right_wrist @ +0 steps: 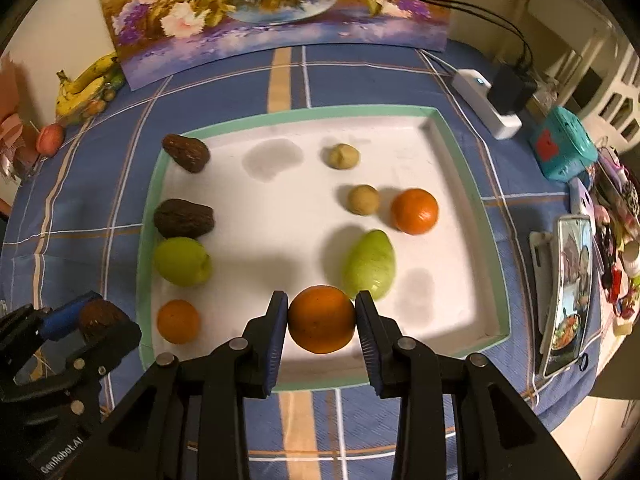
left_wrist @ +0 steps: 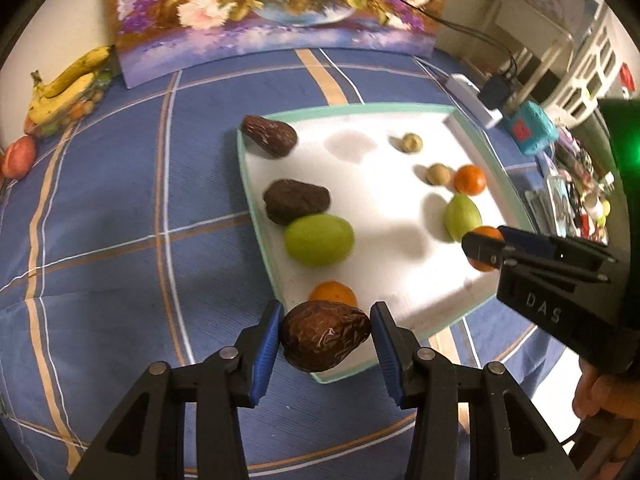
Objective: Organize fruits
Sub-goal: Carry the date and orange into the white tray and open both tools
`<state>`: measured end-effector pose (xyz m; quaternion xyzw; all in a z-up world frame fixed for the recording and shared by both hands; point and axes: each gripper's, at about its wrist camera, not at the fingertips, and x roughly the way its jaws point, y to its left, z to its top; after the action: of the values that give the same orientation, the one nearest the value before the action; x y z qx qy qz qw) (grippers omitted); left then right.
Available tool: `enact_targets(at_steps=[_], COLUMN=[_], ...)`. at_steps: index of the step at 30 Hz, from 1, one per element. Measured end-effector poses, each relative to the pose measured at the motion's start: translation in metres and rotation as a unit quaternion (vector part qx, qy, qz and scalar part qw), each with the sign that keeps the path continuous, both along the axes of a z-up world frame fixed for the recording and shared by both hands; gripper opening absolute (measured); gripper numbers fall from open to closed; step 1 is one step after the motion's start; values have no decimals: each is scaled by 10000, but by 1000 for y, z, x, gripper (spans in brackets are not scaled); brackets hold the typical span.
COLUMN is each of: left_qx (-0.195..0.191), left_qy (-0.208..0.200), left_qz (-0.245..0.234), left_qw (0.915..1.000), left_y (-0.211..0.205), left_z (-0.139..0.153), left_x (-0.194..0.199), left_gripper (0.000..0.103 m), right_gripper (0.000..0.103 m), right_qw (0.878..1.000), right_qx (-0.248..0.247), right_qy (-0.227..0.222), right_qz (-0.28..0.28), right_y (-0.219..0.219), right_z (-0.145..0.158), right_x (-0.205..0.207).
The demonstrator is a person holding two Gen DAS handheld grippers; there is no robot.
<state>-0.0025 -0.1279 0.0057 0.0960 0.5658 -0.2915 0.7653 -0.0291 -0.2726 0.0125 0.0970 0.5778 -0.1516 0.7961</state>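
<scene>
Fruit spread on a white tray [right_wrist: 460, 160] with green rim, on a blue checked desk [right_wrist: 100, 200]: two brown avocados [right_wrist: 185, 153], a green apple [right_wrist: 182, 261] and an orange [right_wrist: 178, 321] along the left edge; two small tan fruits [right_wrist: 345, 156], another orange [right_wrist: 414, 211] and a green pear [right_wrist: 370, 265] toward the right. Left gripper [left_wrist: 325, 338]: jaws pinching a wrinkled brown avocado [left_wrist: 324, 335] at the tray's near left corner. Right gripper [right_wrist: 322, 320]: jaws pinching an orange [right_wrist: 322, 319] over the near edge, just beside the pear

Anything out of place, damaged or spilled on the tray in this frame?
Nothing spilled or damaged. One oddity: the top brown fruit sits on the tray rim, half off the white surface. Each gripper, left and right, holds a fruit.
</scene>
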Motion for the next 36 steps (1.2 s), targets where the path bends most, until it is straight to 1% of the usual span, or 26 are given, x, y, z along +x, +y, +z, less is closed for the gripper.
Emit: enact_targets(at_steps=[7, 17, 21, 24, 29, 36], left_qx=[153, 393, 502, 531, 558, 471], left_qy=[111, 271, 212, 217, 210, 266], left_qz=[-115, -211, -272, -283, -291, -317], left_qw=[9998, 9986, 9981, 9980, 9978, 9980], left_y=[-10, -18, -23, -26, -29, -28], left_z=[-12, -32, -36, -40, -42, -44], left_x=[-6, -11, -14, -14, -15, -14], left_gripper=[47, 48, 48, 48, 48, 49], right_gripper=[36, 36, 36, 36, 36, 37], right_qw=[9999, 9988, 9982, 9977, 9977, 9978], right_qx=[6, 134, 151, 173, 165, 157], right_qy=[142, 478, 581, 658, 649, 651], right_qz=[-82, -48, -46, -41, -30, -17], right_y=[-11, -14, -15, -16, -16, -18], right_z=[-7, -30, -37, -43, -45, -45], right_x=[-8, -10, -10, -10, -11, -11])
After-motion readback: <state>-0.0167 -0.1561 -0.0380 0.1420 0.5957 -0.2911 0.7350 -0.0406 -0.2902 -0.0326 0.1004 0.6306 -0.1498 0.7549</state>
